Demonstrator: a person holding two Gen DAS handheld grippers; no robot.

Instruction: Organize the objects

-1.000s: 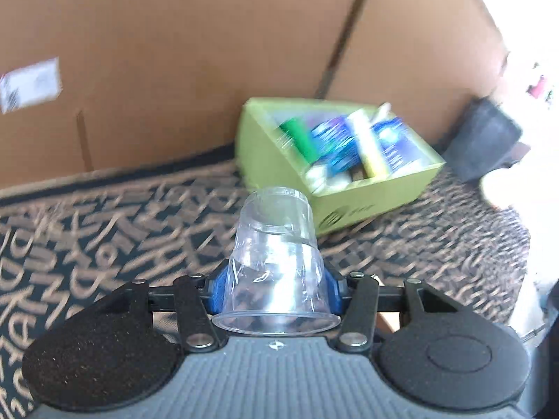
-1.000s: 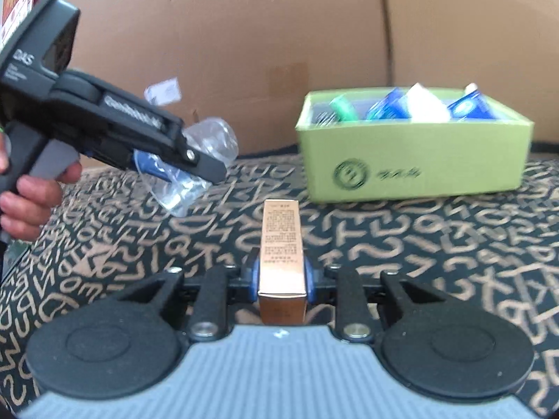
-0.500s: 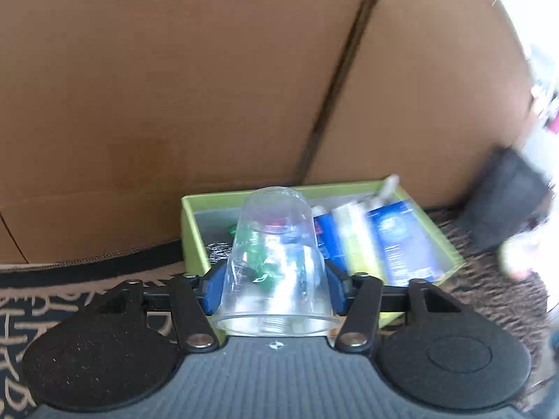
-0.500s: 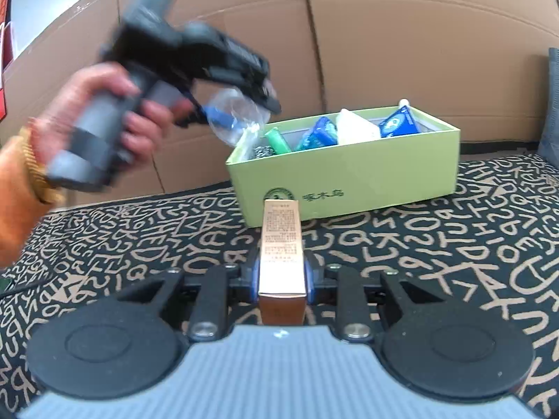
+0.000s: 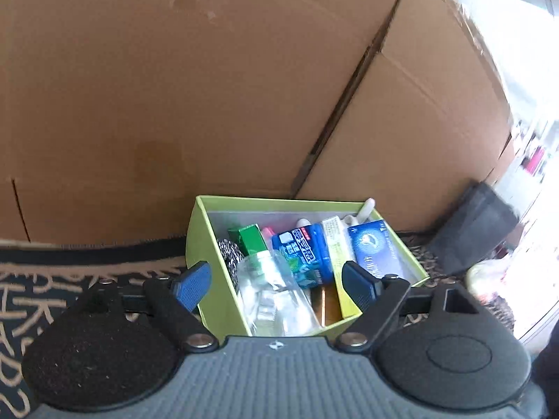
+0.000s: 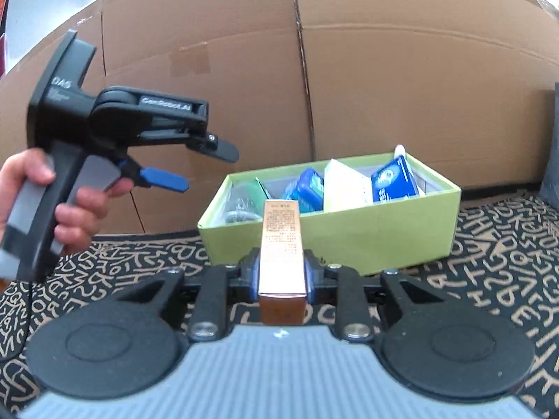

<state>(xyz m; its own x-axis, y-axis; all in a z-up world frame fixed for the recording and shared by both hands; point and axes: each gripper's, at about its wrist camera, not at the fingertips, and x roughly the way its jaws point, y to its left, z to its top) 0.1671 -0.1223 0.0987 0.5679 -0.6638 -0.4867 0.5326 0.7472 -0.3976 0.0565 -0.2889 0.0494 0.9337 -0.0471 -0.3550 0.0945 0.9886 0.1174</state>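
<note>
Left gripper (image 5: 276, 281) has just been opening wide, nothing between its jaws now; the clear plastic cup (image 5: 276, 296) is lying in the green cardboard box (image 5: 195, 241). Right gripper (image 6: 281, 276) is clamping the slim gold carton (image 6: 281, 244), which probably needs carrying over the box next.

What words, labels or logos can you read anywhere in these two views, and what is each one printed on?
"DAS" on the back plate of the left gripper.
"GenRobot.AI", roughly, on its upper arm; small, so uncertain.
Round logo and characters on the green box front: hidden behind the gold carton.
Fine print on the gold carton, held in the right gripper: too small.
Chinese characters on the blue packets: too blurred.
Letter shapes across the patterned cloth: decoration, no words.
</note>
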